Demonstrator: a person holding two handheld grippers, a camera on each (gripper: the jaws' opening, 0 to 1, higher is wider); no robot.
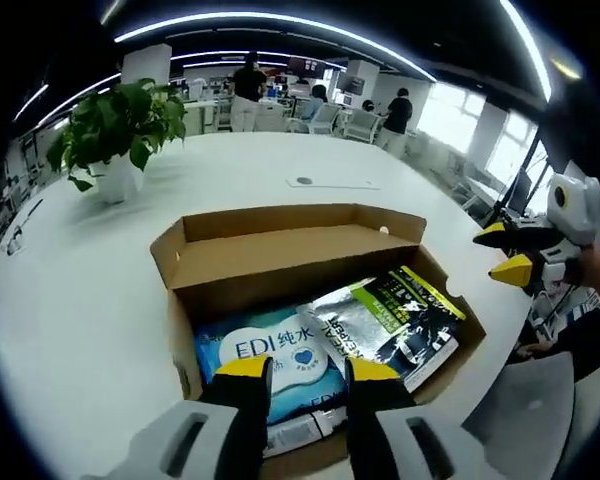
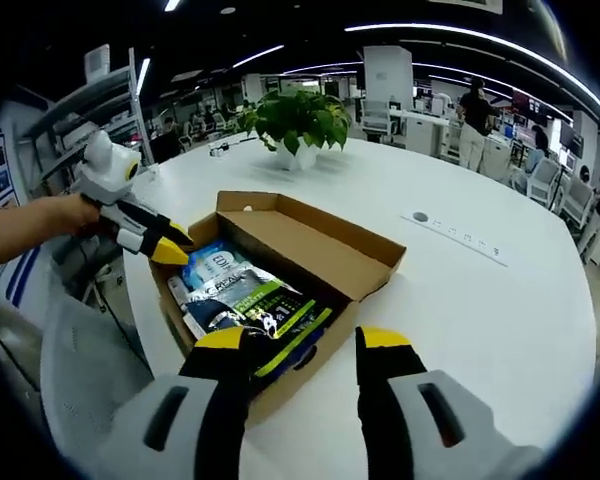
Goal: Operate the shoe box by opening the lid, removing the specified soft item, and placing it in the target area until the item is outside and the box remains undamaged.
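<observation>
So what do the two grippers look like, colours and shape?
Both match. The left gripper has two black jaws with yellow tips rising from light grey housings. The right gripper shows the same black jaws, yellow tips and grey housings. Seen from the right gripper view, the left one has a white rounded body behind its black, yellow-tipped jaws. No sleeves or cables are clear.

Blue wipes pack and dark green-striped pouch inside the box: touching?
Touching. In the left gripper view the dark pouch overlaps the blue wipes pack's edge with no gap between them.
</observation>
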